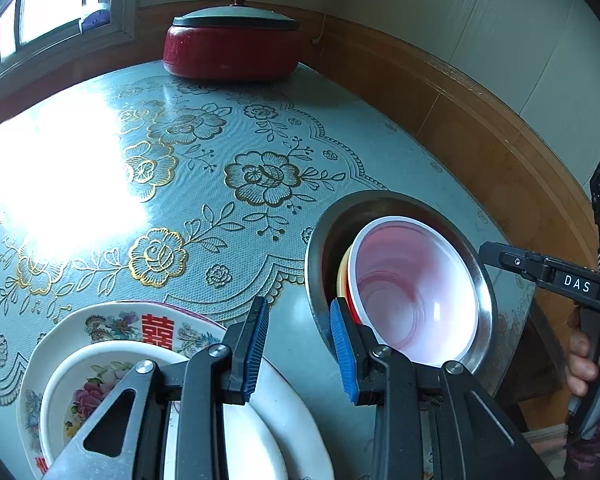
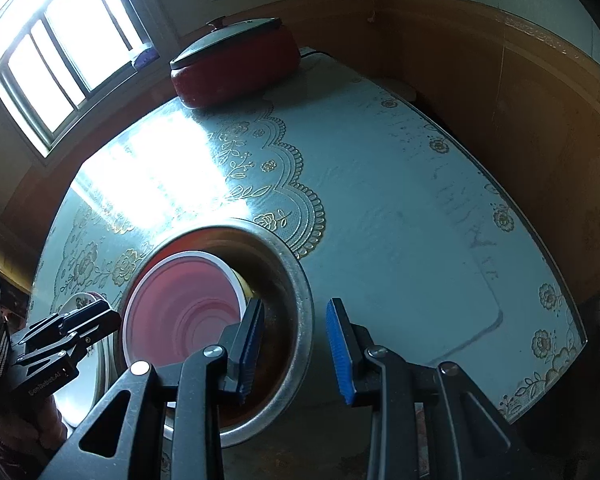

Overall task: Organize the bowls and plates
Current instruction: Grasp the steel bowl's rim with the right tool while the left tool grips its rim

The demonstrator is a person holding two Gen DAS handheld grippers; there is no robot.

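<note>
From the left wrist view, the stack of plates sits at about seven o'clock on the table: a flowered plate with a red character on the bottom and smaller white flowered dishes on top. The left gripper hangs above the gap between the plates and the metal basin, its blue pads parted with nothing between them; the right pad stands just in front of the basin's near rim. The basin lies at about four o'clock on the table and holds nested bowls: a white-rimmed pink bowl uppermost, with a yellow bowl showing behind its left edge. At twelve o'clock, by the wall, stands a red pot with a grey lid.

In the right wrist view the right gripper hovers over the basin's right rim, one pad inside the basin, the other outside over the table. Its jaws are apart and grip nothing. A hand holds its handle at the far right.
</note>
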